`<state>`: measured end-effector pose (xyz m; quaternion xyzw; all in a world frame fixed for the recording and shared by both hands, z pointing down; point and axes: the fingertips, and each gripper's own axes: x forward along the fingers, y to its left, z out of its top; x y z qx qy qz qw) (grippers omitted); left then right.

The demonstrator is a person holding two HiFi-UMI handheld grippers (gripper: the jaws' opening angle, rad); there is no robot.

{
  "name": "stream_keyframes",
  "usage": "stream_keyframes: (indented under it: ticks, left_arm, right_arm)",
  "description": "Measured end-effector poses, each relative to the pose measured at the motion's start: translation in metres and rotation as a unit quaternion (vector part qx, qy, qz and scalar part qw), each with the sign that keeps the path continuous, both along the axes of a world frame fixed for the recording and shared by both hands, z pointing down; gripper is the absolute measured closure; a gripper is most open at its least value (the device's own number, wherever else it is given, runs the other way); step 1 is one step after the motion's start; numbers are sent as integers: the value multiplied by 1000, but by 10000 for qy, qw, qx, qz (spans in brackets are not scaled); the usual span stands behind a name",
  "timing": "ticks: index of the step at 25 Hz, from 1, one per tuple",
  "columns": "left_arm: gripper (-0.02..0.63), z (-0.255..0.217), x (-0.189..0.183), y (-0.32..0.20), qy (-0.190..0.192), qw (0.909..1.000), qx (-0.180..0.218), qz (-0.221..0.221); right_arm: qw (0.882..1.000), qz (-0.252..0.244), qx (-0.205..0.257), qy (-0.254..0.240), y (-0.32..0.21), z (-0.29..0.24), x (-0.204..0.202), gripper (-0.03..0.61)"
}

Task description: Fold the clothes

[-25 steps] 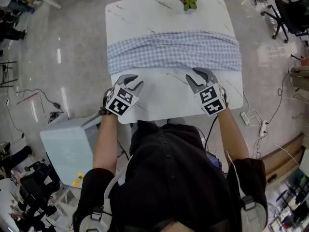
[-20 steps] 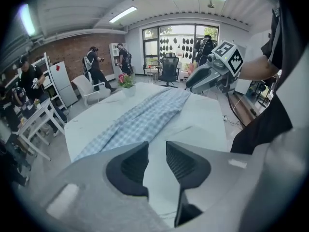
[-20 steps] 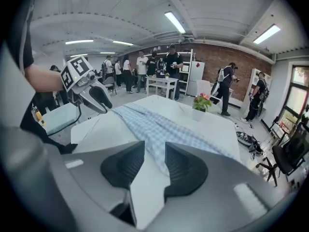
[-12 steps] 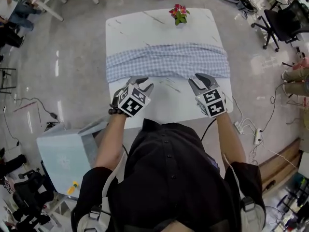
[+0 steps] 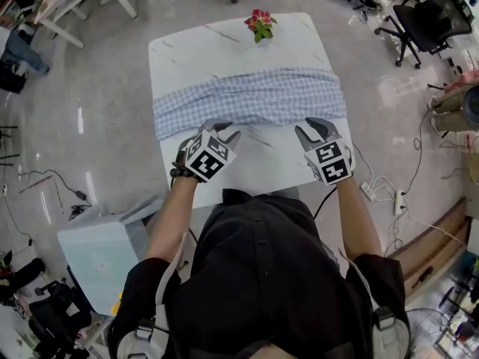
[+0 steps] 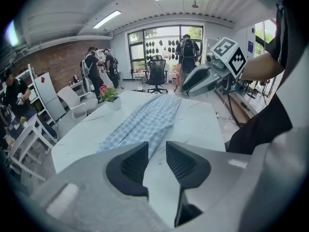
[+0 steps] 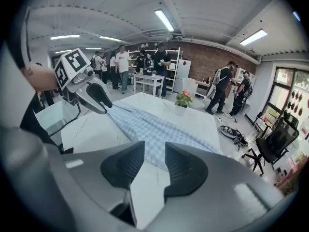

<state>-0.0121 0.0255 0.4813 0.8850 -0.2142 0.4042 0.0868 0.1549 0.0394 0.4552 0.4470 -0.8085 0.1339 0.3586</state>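
A blue-and-white checked garment (image 5: 247, 99) lies folded into a long band across the white marble table (image 5: 254, 167). Both grippers hover just short of its near edge, over bare tabletop. My left gripper (image 5: 226, 130) is open, nothing between its jaws. My right gripper (image 5: 315, 126) is also open and empty. In the left gripper view the left gripper (image 6: 157, 148) points along the garment (image 6: 145, 122), with the right gripper (image 6: 195, 81) at the far side. In the right gripper view the right gripper (image 7: 154, 150) faces the garment (image 7: 145, 124), and the left gripper (image 7: 99, 96) hangs beyond it.
A small pot of pink flowers (image 5: 260, 22) stands at the table's far edge. A pale blue box (image 5: 105, 249) sits on the floor at the left, a power strip with cables (image 5: 378, 193) at the right. An office chair (image 5: 426, 17) and several people stand around.
Both grippers have moved forward towards the garment's near edge, the left one also inward. Their jaws look unchanged.
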Motion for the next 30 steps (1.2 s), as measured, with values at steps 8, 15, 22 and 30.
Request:
stream_keyframes:
  ticks: [8,15,22,30]
  left_arm:
    - [485,8,104,-26,-52,9997,22,-216]
    - [455,21,204,-54,244,9926,-110,-1180]
    - [449,52,277,-52,41,9924,-572,-1090]
    - [451,74,306,-46,-351,9937,-815,-688]
  right_arm:
    - [9995,-254,-29,172,-29,13,105,440]
    - [9961,-176,-497,-711,-63,42,208,440]
    - [9809,157,-1197,-1524,-70,81,263,439]
    - [9402,844,-1983,-2638,-45,121,279,396]
